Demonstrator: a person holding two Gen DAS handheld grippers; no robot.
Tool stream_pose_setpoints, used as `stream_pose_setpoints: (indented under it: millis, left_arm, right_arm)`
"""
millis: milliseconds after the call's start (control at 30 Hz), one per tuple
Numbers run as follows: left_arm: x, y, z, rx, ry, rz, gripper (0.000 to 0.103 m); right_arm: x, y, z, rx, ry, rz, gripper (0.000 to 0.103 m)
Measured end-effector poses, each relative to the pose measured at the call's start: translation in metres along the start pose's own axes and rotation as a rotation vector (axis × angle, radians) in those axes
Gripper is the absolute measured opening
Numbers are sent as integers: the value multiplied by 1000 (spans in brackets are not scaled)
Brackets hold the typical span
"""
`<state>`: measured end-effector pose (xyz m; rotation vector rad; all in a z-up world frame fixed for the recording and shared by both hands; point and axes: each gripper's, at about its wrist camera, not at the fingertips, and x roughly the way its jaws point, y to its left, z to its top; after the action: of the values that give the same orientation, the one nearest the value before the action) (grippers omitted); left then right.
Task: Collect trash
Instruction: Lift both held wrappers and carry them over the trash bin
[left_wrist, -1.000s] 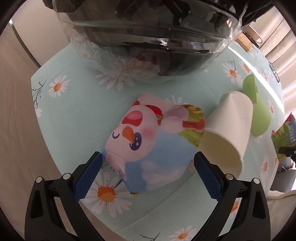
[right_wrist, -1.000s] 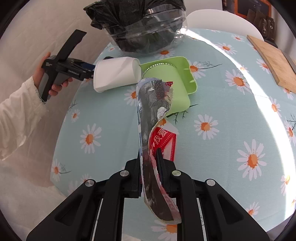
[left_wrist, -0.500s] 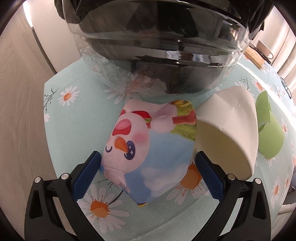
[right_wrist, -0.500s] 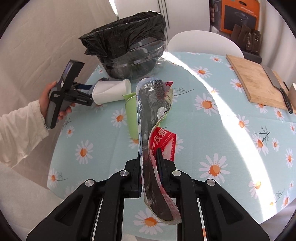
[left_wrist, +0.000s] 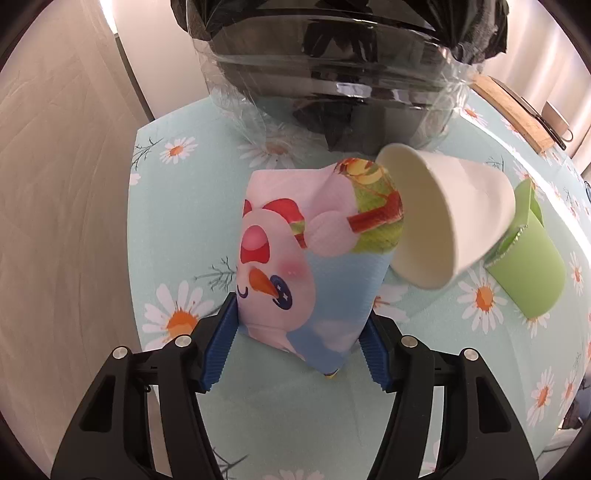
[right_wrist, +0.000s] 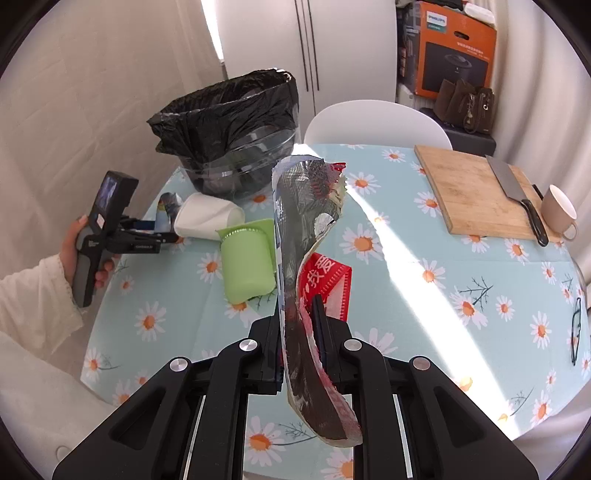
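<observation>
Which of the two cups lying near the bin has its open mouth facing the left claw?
The white paper cup, on its side beside the cartoon wrapper. The green cup lies beyond it, farther from the claw.

On the table (right_wrist: 424, 317), the bin (right_wrist: 236, 147) sits at eleven o'clock; cup (right_wrist: 207, 219) and tub (right_wrist: 247, 266) before it; board (right_wrist: 469, 192) at one.

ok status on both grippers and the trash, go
Left gripper closing around cartoon pouch, white cup leaning against it. Right gripper shut on foil wrapper, held off the table. Bin beyond, path open.
</observation>
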<state>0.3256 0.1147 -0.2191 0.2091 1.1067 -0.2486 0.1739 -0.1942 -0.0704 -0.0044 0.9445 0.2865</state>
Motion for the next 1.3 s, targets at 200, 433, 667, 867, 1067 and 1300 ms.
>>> stream_pose_setpoints:
  millis: [200, 433, 667, 867, 1067, 1300]
  left_arm:
    - [-22, -3, -30, -43, 22, 32, 62]
    - [-97, 23, -52, -151, -68, 94, 62]
    - [-163, 2, -66, -221, -163, 171, 62]
    - [-205, -26, -75, -267, -201, 205, 62]
    - [-239, -61, -78, -283, -257, 219, 63]
    - [-250, -92, -68, -261, -295, 200, 63]
  right_arm:
    - [-9, -2, 6, -45, -55, 21, 13]
    - [-13, 1, 19, -162, -92, 112, 13]
    - [-16, 7, 21, -325, -104, 200, 14]
    - [-27, 4, 17, -404, -111, 279, 14]
    - [-40, -10, 10, -402, -136, 322, 14]
    - [-49, -26, 13, -398, -150, 339, 14]
